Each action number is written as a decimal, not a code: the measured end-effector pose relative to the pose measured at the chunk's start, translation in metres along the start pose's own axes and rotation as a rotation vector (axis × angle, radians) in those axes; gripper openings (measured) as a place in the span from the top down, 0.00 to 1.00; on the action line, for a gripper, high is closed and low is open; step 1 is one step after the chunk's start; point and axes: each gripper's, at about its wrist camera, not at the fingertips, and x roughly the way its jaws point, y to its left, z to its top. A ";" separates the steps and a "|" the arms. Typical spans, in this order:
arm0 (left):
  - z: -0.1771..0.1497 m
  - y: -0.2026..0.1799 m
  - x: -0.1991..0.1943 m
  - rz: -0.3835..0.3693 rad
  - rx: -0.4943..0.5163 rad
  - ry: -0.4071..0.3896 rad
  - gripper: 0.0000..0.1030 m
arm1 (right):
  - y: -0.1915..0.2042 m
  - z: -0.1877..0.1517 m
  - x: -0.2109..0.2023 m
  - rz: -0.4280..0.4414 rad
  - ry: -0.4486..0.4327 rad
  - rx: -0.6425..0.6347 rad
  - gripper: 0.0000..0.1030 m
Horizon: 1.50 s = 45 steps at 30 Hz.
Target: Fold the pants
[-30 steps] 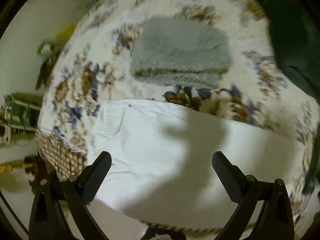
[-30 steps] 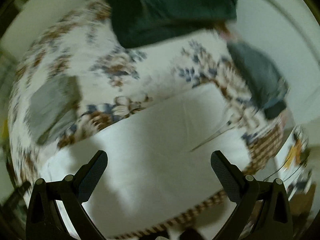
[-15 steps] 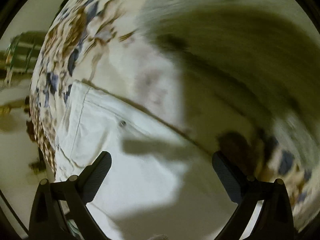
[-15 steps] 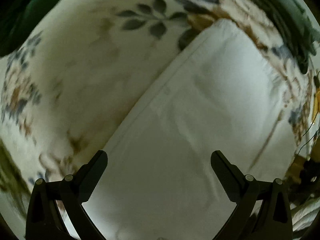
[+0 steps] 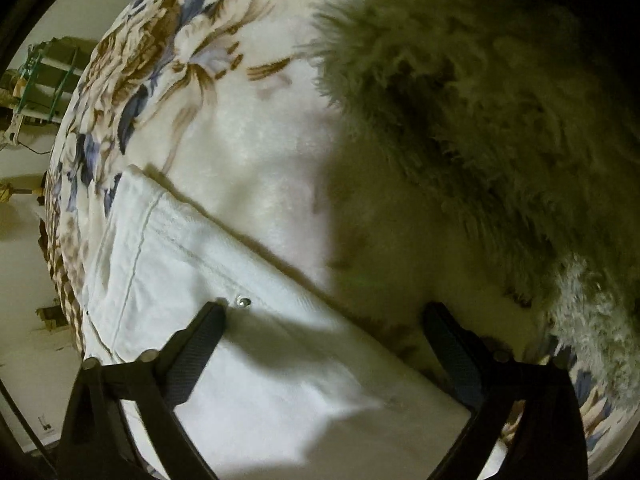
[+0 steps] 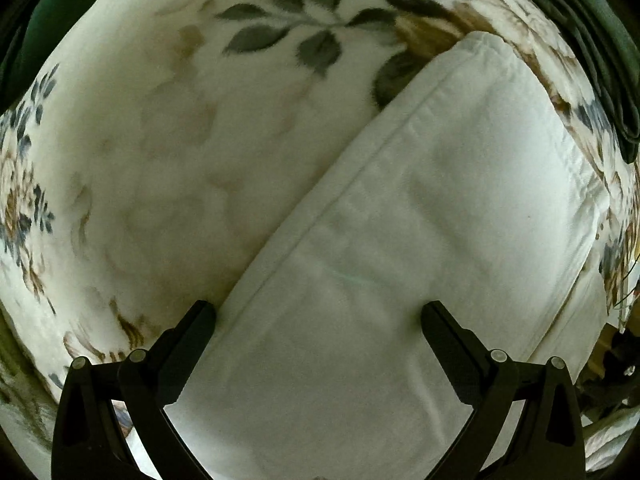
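Pants (image 6: 400,260) white, flat on floral blanket (image 6: 160,160); both jaws spread; no legible writing

White pants (image 6: 400,260) flat on floral blanket (image 6: 160,160)

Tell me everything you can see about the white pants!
The pants are white, of thick cotton-like cloth, with stitched seams and a small metal rivet. They lie flat on a flowery blanket, already folded lengthwise into a long band with a rounded far edge. Both the left gripper and the right gripper hover low over them with jaws open; whether the tips touch the cloth is unclear. A fuzzy grey garment lies nearby.
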 end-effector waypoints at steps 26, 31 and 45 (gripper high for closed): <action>-0.169 0.160 -0.163 -0.461 0.006 -0.316 0.99 | -0.164 -0.090 -0.190 0.291 -0.237 -0.110 1.00; -0.230 0.207 -0.146 -0.463 -0.010 -0.282 0.99 | -0.204 -0.114 -0.187 0.348 -0.163 -0.182 1.00; -0.276 0.224 -0.042 -0.428 -0.075 -0.150 0.99 | -0.163 -0.014 -0.057 0.379 -0.048 0.003 0.56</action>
